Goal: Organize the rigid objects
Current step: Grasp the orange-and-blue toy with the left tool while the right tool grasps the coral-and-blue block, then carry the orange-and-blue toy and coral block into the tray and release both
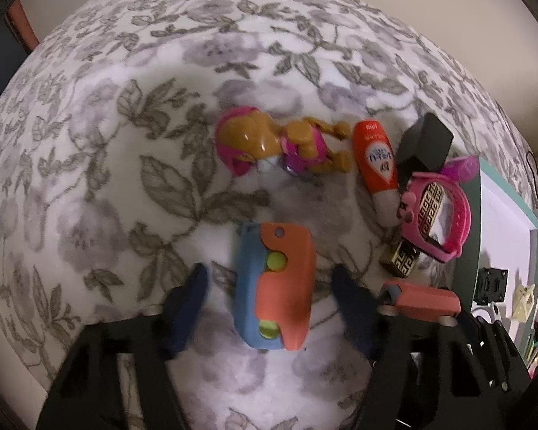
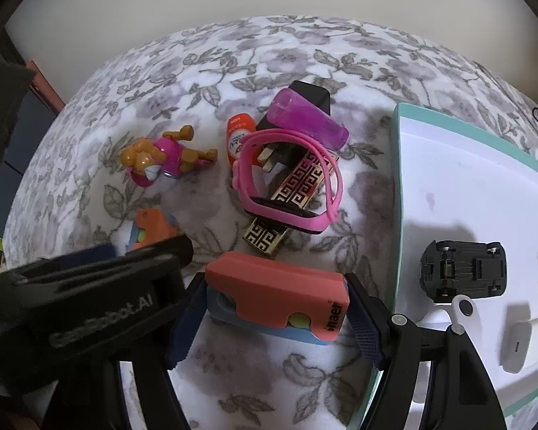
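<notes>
Floral grey-and-white blanket [image 2: 276,46] covers the bed; a white tray with a teal rim [image 2: 398,165] sits at its right. My left hand-held gripper [image 1: 269,297] is spread, its navy fingers [image 1: 192,304] on either side of an orange-and-blue toy block [image 1: 274,286] without touching it. My right hand-held gripper [image 2: 274,308] pinches a second orange-and-blue block [image 2: 279,301] between its pads, just left of the tray. Farther back lie a toy puppy figure [image 1: 279,143], an orange tube [image 1: 374,165], a pink watch band [image 2: 287,179] looped over a black-and-gold patterned case [image 2: 287,193], a black plug adapter [image 1: 425,139] and a magenta cylinder [image 2: 308,118]. An overturned black toy car [image 2: 462,268] rests on the tray.
</notes>
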The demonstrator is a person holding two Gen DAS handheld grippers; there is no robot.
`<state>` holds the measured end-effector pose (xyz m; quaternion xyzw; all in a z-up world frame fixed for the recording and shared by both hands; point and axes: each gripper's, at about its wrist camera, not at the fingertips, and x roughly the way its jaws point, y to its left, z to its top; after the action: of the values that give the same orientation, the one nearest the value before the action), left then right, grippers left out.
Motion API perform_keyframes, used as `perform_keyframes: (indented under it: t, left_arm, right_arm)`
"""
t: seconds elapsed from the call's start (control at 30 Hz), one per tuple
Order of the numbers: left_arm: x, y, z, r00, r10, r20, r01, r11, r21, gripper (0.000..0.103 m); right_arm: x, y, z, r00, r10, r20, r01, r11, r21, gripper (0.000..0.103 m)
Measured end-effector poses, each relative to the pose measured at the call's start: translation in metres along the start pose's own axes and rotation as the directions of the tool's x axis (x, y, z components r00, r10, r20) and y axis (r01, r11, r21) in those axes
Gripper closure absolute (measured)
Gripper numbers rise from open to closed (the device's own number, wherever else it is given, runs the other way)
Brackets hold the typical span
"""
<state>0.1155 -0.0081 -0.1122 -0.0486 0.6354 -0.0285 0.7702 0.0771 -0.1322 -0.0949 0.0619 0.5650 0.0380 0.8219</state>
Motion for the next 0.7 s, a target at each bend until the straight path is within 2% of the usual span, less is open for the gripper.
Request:
perform_keyframes:
  t: [0.07, 0.1, 0.13, 0.47, 0.7]
  left_arm:
    - [0.002, -0.002, -0.003, 1.000, 0.006, -0.001, -0.006, 1.000, 0.012, 0.047]
    - [0.002, -0.003, -0.004, 1.000, 0.007, 0.002, -0.007, 1.000, 0.015, 0.056]
    - [0.001, -0.003, -0.004, 1.000, -0.002, 0.006, 0.002, 1.000, 0.014, 0.059]
    - [-0.009, 0.008, -0.003, 0.998, -0.057, 0.017, 0.057, 0.998, -0.001, 0.059]
    - [-0.039, 0.009, 0.007, 0.993, -0.079, 0.088, 0.080, 0.997, -0.010, 0.059]
  right_arm:
    - [-0.002, -0.001, -0.001, 1.000, 0.006, 0.000, -0.006, 1.000, 0.004, 0.027]
    - [-0.001, -0.001, -0.001, 1.000, 0.007, 0.000, -0.007, 1.000, 0.003, 0.027]
    - [-0.001, -0.001, -0.001, 1.000, 0.007, -0.001, -0.007, 1.000, 0.001, 0.027]
    - [-0.003, -0.001, -0.001, 1.000, 0.023, -0.008, -0.023, 1.000, 0.010, 0.027]
    - [-0.012, -0.004, -0.001, 0.999, 0.044, 0.009, -0.044, 0.999, 0.019, 0.027]
